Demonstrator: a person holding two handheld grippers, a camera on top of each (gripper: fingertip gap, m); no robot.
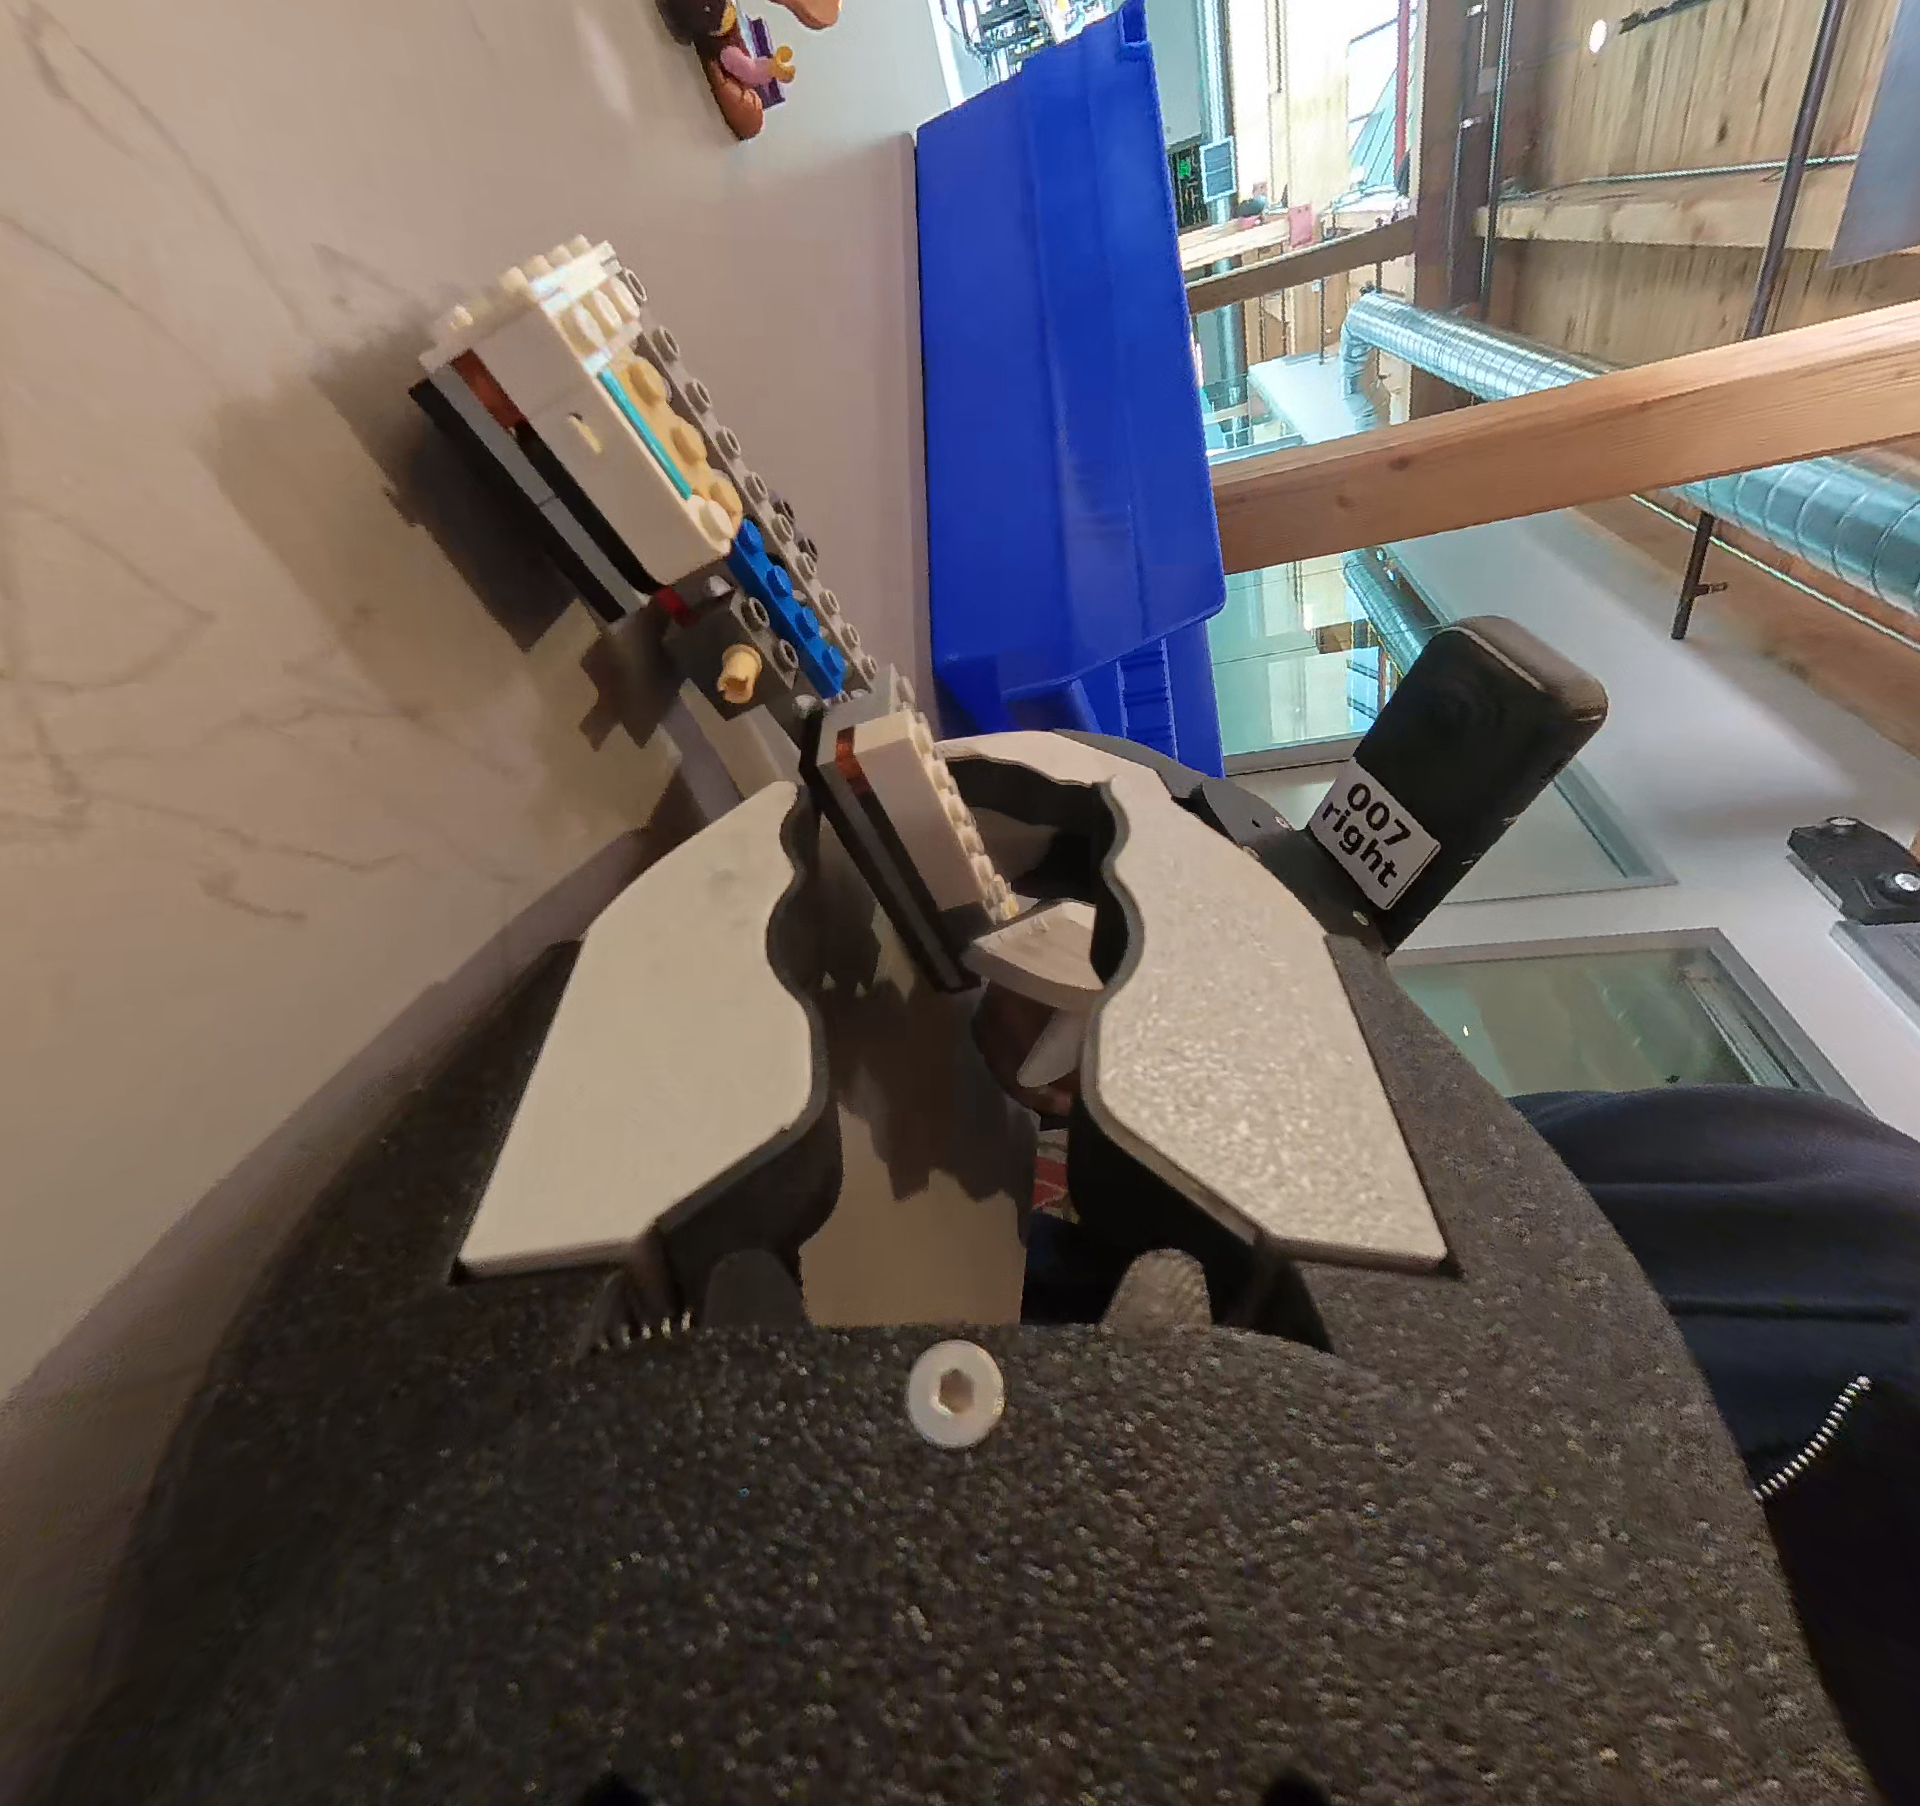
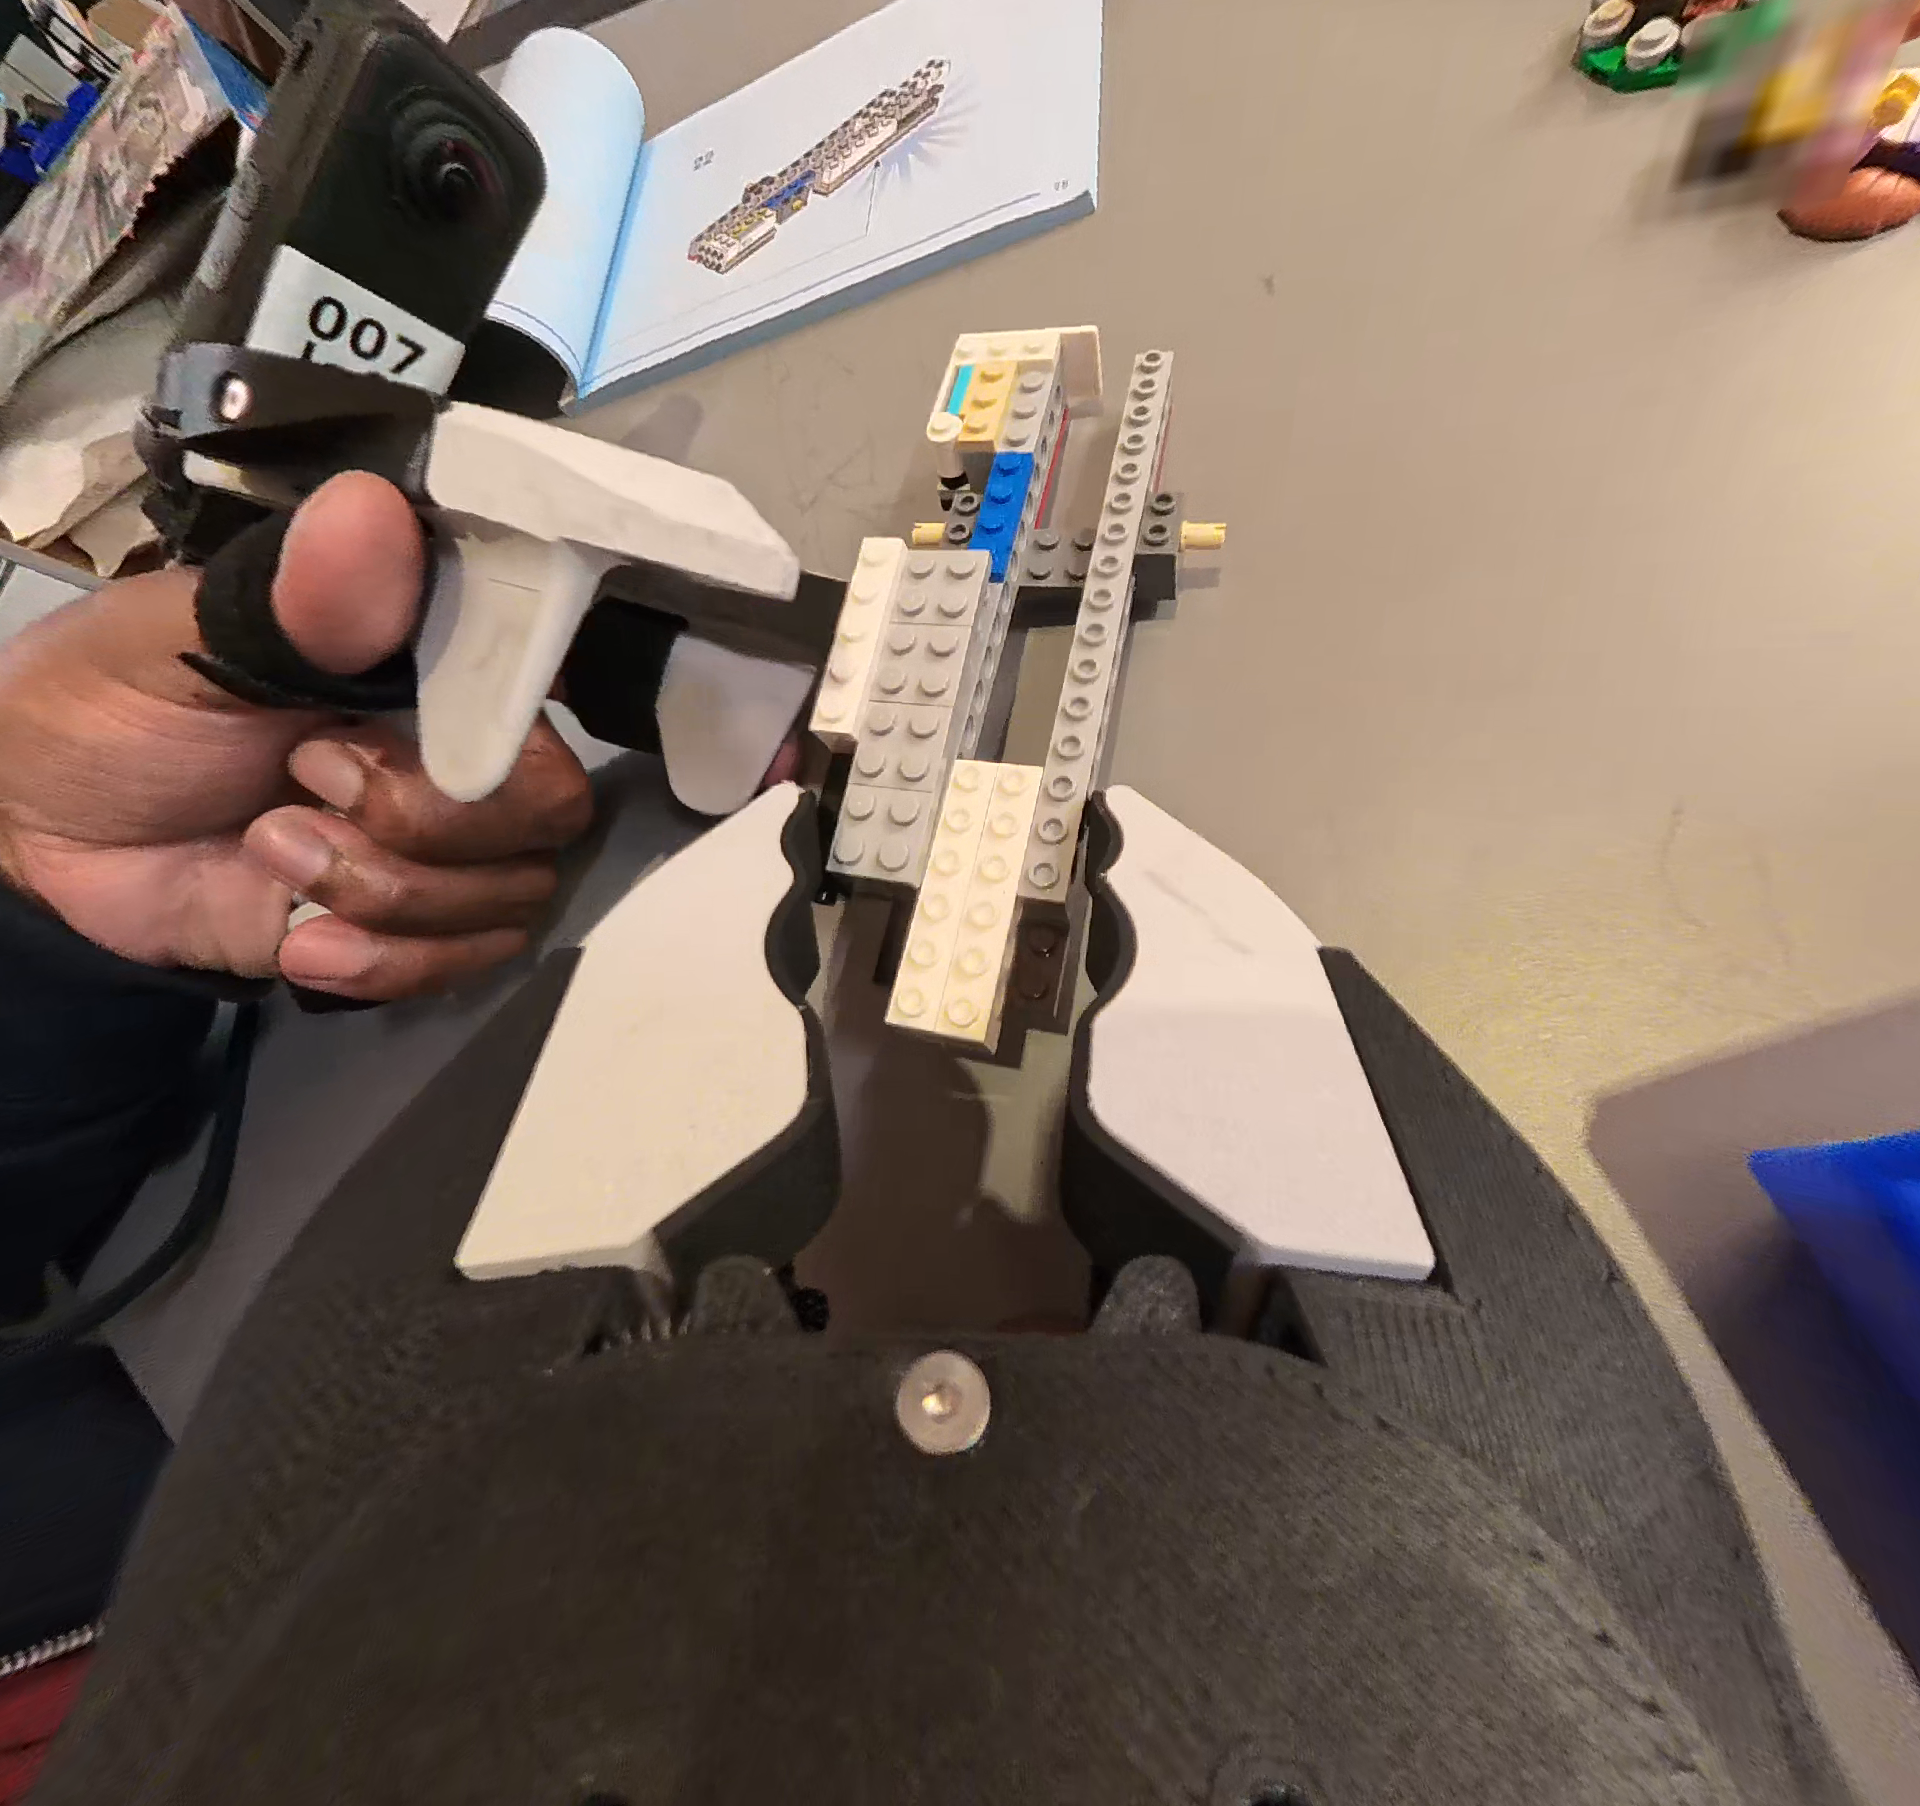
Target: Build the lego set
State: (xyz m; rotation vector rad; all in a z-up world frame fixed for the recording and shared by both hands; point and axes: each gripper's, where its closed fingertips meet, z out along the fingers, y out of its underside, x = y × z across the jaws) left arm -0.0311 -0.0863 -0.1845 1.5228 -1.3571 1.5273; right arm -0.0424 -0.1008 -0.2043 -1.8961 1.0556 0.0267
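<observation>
Grey brick model [image 2: 966, 800] gripped between both jaws.

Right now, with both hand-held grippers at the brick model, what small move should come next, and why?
Probably ease the left hand-held gripper shut on the edge of the brick model. The right hand-held gripper clamps the model across its width, but the left wrist view shows a gap between studs and one finger, so that grip looks unsettled.
</observation>
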